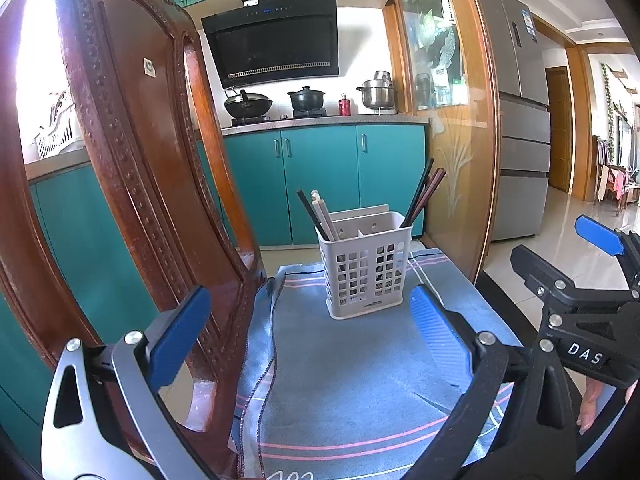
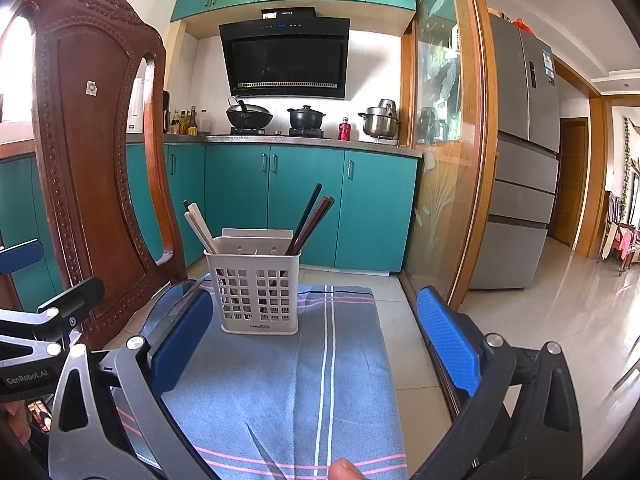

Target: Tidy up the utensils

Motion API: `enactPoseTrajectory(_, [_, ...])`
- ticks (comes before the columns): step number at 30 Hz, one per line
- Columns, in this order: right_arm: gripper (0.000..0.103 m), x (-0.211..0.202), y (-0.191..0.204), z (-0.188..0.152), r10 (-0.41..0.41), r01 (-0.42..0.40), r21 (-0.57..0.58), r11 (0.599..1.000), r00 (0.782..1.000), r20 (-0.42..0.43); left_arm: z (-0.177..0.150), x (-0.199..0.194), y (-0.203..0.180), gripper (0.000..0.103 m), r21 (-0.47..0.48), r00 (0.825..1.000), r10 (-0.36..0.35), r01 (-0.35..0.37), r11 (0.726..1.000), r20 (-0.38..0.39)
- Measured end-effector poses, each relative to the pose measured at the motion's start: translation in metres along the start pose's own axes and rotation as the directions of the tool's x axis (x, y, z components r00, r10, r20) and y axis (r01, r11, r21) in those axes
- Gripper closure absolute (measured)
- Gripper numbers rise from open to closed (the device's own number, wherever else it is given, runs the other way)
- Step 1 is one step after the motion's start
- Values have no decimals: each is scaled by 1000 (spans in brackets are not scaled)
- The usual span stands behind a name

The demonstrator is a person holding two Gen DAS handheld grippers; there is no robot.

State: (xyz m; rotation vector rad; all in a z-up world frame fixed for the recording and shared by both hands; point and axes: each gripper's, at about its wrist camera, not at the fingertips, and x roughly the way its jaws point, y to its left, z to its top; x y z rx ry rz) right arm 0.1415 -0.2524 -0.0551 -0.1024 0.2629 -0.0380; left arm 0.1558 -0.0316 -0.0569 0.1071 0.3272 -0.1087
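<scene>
Because the slim, stiff, light chopsticks (image 2: 310,216) could slip, pinch mid-shaft at twelve o'clock above the white slotted plastic caddy (image 2: 259,292). Both the left hand-held gripper (image 1: 308,336) and the right hand-held gripper (image 2: 316,344) gape empty.

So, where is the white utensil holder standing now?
In both views the white utensil holder stands upright on the blue cloth, ahead of both open hand-held grippers, right of the wooden chair.

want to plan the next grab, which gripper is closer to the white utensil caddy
Neither clearly: both sit about equally far back. The left gripper is open, the utensil caddy ahead, slightly to its right. The right gripper is open, the caddy ahead, slightly to its left.
</scene>
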Motion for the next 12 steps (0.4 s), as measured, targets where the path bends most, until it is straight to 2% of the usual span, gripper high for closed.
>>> enactPoseTrajectory(7, [3,4,-1,0,-3,3,2,1000,1000,-14,-2,8,0,4,-9,1000,-2,2,1000,-28])
enactPoseTrajectory(10, [3,14,-4,-7,-6,6,12,1000,999,-34,-8,23,1,4,-40,996,-11,8,999,-87])
enactPoseTrajectory(12, [3,34,-11,-20,0,4,42,999,996,-87,-14,38,2,4,-80,989,-36,25,997,-142])
